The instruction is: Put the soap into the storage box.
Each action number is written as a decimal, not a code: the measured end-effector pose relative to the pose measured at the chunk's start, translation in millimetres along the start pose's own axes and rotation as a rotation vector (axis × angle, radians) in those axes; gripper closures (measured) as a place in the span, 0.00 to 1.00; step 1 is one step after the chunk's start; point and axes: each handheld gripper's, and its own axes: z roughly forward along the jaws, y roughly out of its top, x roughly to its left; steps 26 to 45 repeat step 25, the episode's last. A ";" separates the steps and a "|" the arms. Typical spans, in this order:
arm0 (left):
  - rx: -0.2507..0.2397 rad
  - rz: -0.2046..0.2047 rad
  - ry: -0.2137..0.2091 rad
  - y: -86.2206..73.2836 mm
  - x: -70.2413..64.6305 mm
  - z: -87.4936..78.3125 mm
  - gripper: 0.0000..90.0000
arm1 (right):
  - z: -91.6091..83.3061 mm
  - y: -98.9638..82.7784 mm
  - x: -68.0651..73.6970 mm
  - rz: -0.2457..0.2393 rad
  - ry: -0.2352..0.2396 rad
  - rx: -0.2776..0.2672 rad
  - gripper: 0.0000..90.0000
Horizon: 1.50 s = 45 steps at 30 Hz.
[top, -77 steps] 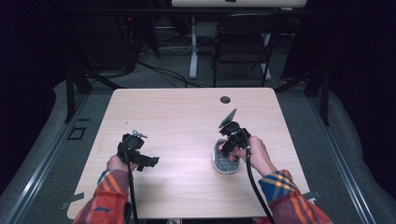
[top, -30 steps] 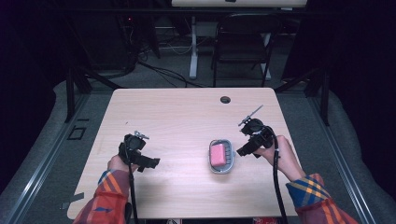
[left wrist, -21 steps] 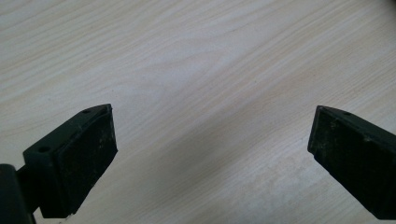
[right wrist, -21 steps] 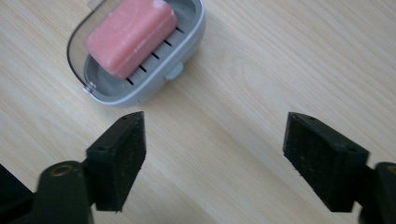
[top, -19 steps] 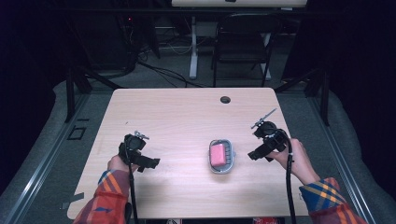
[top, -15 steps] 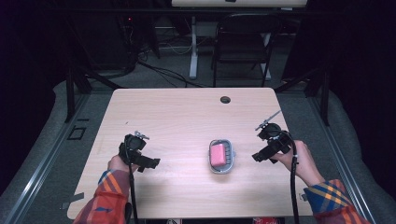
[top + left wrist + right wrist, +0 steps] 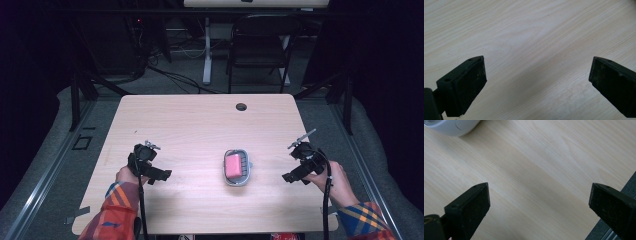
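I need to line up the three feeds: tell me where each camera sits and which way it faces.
High view: above the person's side, looking forward and down on the table; both forearms, left gripper, right gripper, soap dish.
Left gripper view: on the left gripper, looking down at bare tabletop between open jaws.
Right gripper view: on the right gripper, facing tabletop, dish rim top left.
Shared: the wood table, the dish.

Your sleeves [image 7: 115,215] run off the bottom edge of the high view, so your arms beyond them are cut away. In the right gripper view, the grey dish [image 7: 451,126] is clipped by the top left corner, leaving just a curved bit of its wall. In the high view, the dish's ribbed inside [image 7: 243,165] is too small to make out.
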 end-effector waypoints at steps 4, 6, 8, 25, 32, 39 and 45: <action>0.003 0.004 0.001 0.2 -0.7 0.4 0.01 | 8.6 -11.0 -3.6 0.003 -0.003 0.005 0.01; 0.003 0.006 0.002 0.2 -0.9 0.7 0.01 | 14.6 -18.4 -5.2 0.009 -0.005 0.006 0.00; 0.005 0.007 0.001 0.2 -0.9 0.7 0.01 | 20.3 -25.8 -6.5 0.009 -0.010 0.006 0.00; 0.014 0.017 -0.005 0.9 -2.2 1.4 0.01 | 53.0 -51.2 -9.1 -0.035 0.012 0.074 0.04; 0.014 0.017 -0.005 0.9 -2.2 1.4 0.01 | 53.0 -51.2 -9.1 -0.035 0.012 0.074 0.04; 0.014 0.017 -0.005 0.9 -2.2 1.4 0.01 | 53.0 -51.2 -9.1 -0.035 0.012 0.074 0.04; 0.014 0.017 -0.005 0.9 -2.2 1.4 0.01 | 53.0 -51.2 -9.1 -0.035 0.012 0.074 0.04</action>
